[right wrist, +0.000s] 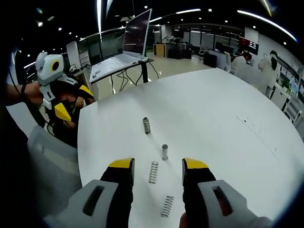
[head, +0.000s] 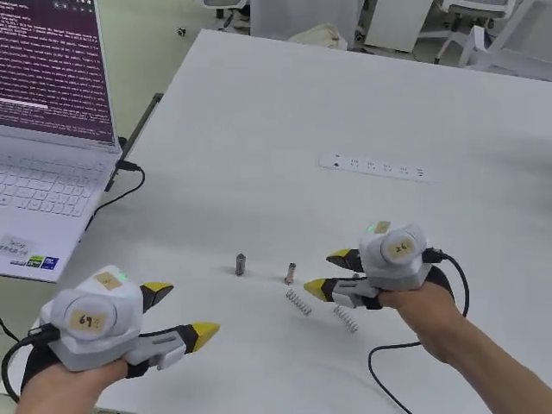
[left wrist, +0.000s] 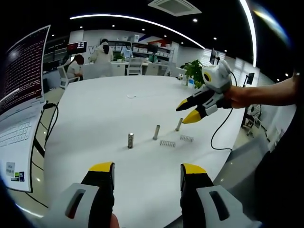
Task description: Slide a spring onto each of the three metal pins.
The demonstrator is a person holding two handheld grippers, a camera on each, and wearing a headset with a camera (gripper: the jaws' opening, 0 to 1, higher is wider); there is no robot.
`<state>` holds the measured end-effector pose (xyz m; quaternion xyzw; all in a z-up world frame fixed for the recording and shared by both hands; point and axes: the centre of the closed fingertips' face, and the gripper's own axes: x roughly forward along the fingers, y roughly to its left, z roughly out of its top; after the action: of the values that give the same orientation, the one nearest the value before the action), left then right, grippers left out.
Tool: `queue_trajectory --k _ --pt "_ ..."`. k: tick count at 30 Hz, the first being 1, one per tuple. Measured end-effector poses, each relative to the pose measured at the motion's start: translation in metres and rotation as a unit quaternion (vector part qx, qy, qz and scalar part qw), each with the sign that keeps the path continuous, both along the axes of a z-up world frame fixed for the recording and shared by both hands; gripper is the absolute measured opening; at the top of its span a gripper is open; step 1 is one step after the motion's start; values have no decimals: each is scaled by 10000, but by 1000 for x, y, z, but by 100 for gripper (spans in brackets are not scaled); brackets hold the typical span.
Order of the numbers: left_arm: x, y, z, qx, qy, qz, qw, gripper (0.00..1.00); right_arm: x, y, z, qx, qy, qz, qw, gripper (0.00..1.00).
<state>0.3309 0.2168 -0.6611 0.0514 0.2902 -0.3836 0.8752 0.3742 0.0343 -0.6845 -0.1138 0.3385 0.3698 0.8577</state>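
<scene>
White table [head: 259,112] in an open office, desks and chairs behind. Far left: laptop [head: 52,172] open, terminal text on screen, black cable [head: 129,181] plugged into its side. Left gripper [head: 181,312] at near-left edge of table, held in a hand, yellow-tipped jaws wide apart, nothing btwn them, well apart from the parts. Mid-table: pin w/ spring [head: 240,264] upright, coil already on it. Just right of it a bare pin [head: 291,273], also upright. Third pin [left wrist: 179,124] stands further right, caught in left gripper view, bare as far as I can tell. Two loose springs lie flat on table: first spring [head: 298,302] near the bare pin, second spring [head: 346,318] a bit right of it. Right gripper [head: 328,272] hovers just above the springs, jaws apart, empty, tips pointing toward the bare pin, lower tip close to Third pin. Power strip [head: 375,166] further back on right, apart from the rest.
</scene>
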Motion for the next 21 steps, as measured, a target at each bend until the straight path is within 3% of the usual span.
queue_trajectory --k 9,16,21 --pt "7 -9 3 53 -27 -130 9999 51 -11 -26 14 101 -191 -397 9990 41" --pt "12 -10 6 62 -52 -142 9999 52 -27 -40 18 367 -204 -738 9964 43" --pt "14 -10 6 62 -55 -117 9999 54 -41 -54 18 412 -194 -943 9945 46"
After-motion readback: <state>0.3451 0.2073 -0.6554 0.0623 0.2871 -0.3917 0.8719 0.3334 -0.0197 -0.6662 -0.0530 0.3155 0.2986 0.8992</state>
